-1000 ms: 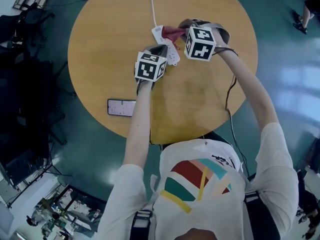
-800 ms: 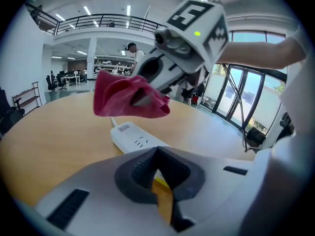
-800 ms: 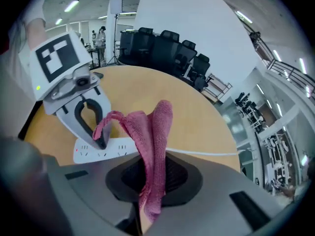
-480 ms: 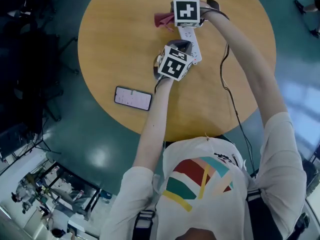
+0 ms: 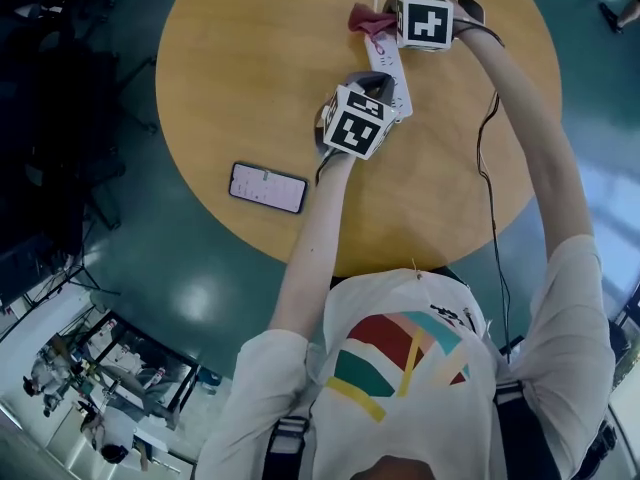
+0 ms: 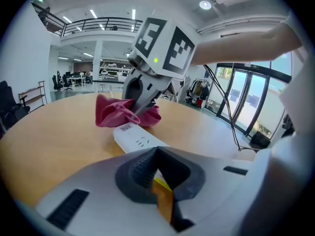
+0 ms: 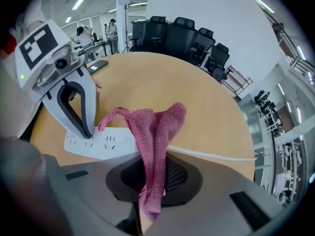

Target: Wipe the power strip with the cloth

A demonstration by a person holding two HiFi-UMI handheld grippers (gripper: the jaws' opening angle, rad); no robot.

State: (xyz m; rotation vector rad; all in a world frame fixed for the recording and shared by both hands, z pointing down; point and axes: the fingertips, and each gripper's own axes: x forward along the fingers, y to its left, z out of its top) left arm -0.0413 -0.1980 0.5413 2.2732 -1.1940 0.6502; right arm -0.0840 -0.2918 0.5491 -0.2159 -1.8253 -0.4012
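Your L gripper (image 6: 156, 168): jaws pressed together, w/ nothing clearly caught between them. Its tips sit on the near end of the strip (image 5: 393, 68). From these angles it's hard to say whether they nip that end or just bear down on it.

Your R gripper (image 7: 152, 181) points steeply down at the strip's far end, pinching the cloth (image 7: 156, 127). The cloth is pink knit, bunched, and rises out of the jaws in a fold. Its free part lies on the strip's far end and spills a bit to the left onto the table (image 5: 240, 78).

The strip is white and lies flat on the far half of the round wooden table, running away from you. Its sockets face up between the 2 grippers, and its cord (image 7: 216, 156) leads off the far end toward the table's far edge.

A phone (image 5: 267, 187) lies face up nearer you, left of your L arm and well apart from the strip.
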